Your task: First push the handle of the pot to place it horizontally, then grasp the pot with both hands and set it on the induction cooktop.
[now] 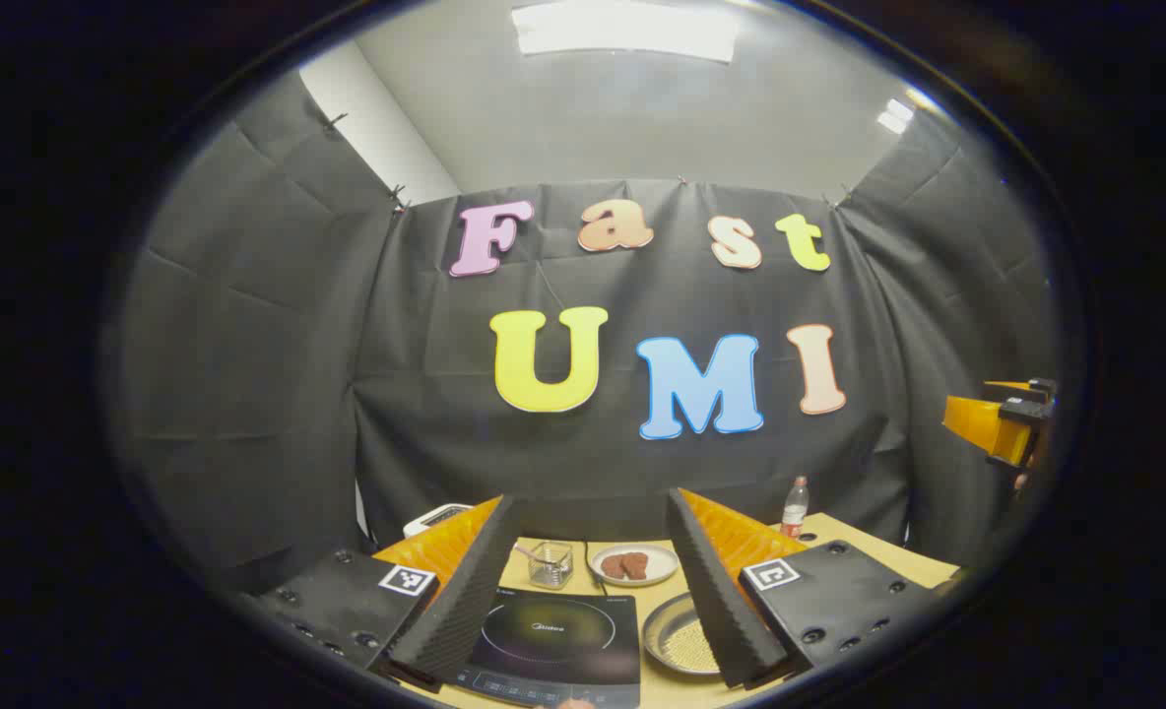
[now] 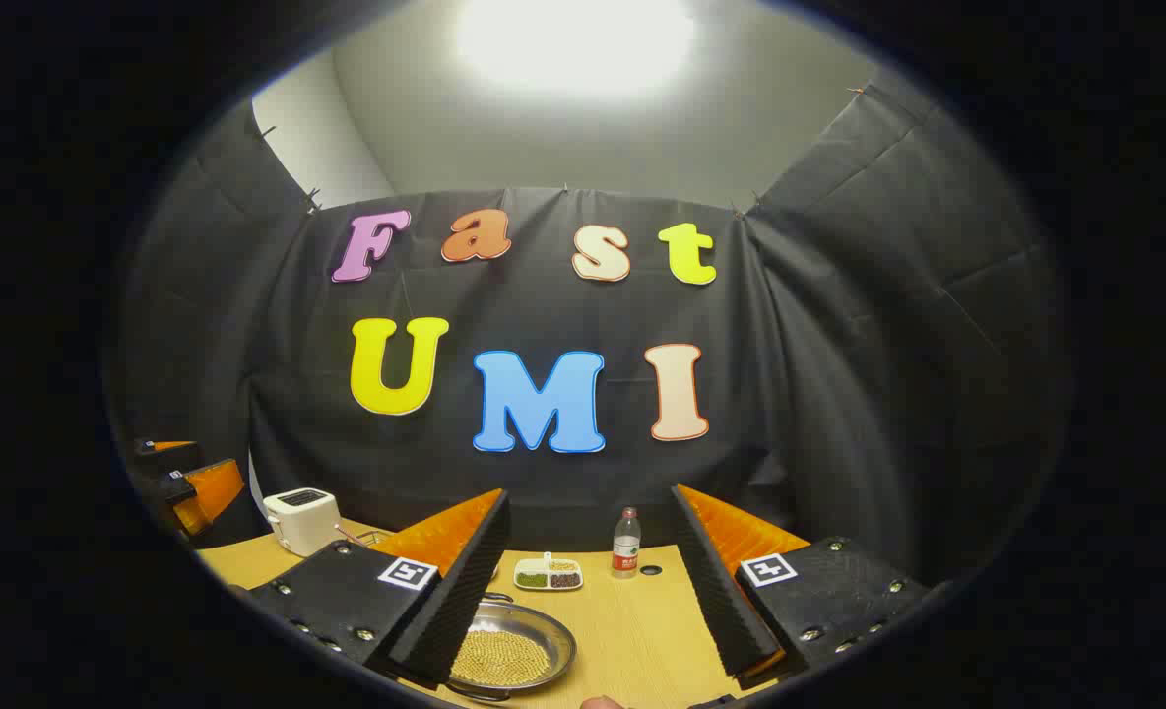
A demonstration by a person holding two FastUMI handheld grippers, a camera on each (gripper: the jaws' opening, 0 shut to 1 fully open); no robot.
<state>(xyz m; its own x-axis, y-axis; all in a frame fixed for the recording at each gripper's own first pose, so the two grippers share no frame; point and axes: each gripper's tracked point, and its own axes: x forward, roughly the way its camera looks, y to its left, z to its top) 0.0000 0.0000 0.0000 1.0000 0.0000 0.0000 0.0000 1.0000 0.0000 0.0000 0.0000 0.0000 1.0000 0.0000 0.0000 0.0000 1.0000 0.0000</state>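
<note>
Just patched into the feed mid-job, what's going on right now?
Nothing is held yet. Both grippers hover above the wooden table with jaws spread wide: the left gripper over the induction cooktop, the right gripper beside the pot, a shallow metal pan of yellowish grains. The pot sits on the table, not on the cooktop.

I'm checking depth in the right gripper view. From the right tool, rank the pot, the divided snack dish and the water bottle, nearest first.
1. Pot: nearest, low on the left, partly behind the left finger of the right tool.
2. Divided snack dish: farther back, near the middle of the table.
3. Water bottle: just right of the dish, barely farther; these two are nearly too close to call.
</note>
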